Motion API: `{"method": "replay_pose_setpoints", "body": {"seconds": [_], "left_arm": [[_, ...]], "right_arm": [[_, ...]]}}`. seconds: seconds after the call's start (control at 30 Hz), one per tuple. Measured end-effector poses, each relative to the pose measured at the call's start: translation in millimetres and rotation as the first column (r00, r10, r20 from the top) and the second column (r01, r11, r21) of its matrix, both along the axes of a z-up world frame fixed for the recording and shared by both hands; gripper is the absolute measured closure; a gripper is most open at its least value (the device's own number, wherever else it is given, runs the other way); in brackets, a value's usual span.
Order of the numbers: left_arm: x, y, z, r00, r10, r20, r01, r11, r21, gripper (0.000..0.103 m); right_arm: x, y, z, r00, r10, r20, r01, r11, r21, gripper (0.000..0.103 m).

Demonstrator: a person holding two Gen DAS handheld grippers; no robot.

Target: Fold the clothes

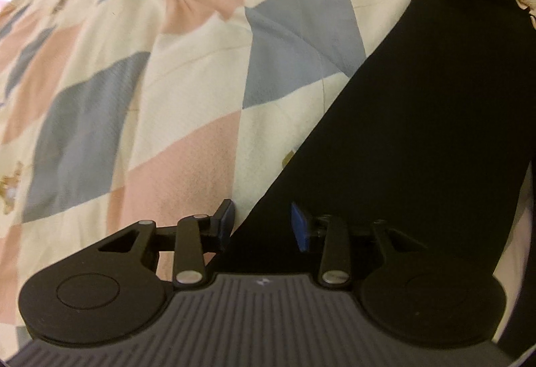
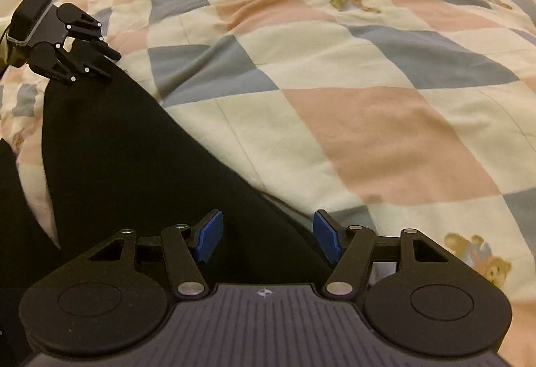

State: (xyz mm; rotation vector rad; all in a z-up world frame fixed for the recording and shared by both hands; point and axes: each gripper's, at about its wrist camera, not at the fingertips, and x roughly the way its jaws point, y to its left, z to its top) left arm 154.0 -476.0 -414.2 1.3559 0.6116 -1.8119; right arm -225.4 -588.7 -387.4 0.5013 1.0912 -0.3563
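Two pairs of blue pads stand parted: we see our left gripper [image 1: 264, 226] spread wide with the black garment [image 1: 418, 132] lying between its fingers, gripping nothing, and our right gripper [image 2: 268, 234] equally wide astride the same cloth's corner. From the right wrist the garment runs from 6 toward 10 o'clock, where the left gripper sits. It lies flat on the checked quilt [image 2: 335, 65].

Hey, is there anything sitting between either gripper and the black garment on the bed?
Nothing visible. The black garment lies on the quilt and already reaches between the open fingers of the left gripper and the right gripper. No other object lies on it or in front of either gripper.
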Motion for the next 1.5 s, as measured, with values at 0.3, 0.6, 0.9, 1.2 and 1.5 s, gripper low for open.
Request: {"method": "replay_pose_setpoints", "body": {"seconds": [0.3,0.6,0.9,1.2,1.5], "left_arm": [[-17.8,26.9,-11.7,0.992,-0.059,0.114,0.070,0.993,-0.094,0.102],[-40.9,111.1,58.3,0.969,0.167,0.179,-0.094,0.929,-0.359,0.102],[-86.7,301.6,119.8,0.866,0.490,0.103,-0.436,0.839,-0.326,0.101],[-133.6,383.3,92.5,0.749,0.654,0.108,-0.639,0.755,-0.144,0.095],[-140.8,382.8,130.6,0.692,0.721,-0.040,-0.718,0.682,-0.137,0.080]], "right_arm": [[8.0,-1.6,-27.8,0.996,-0.022,-0.086,0.024,0.999,0.026,0.042],[0.6,76.0,22.0,0.998,0.009,-0.069,-0.029,0.955,-0.294,0.100],[-43.8,316.8,99.5,0.995,0.079,-0.056,-0.097,0.763,-0.639,0.100],[-87.2,438.9,48.5,0.989,-0.058,-0.139,0.001,0.928,-0.373,0.073],[-262.7,361.5,62.9,0.372,-0.918,0.135,0.892,0.394,0.223,0.055]]}}
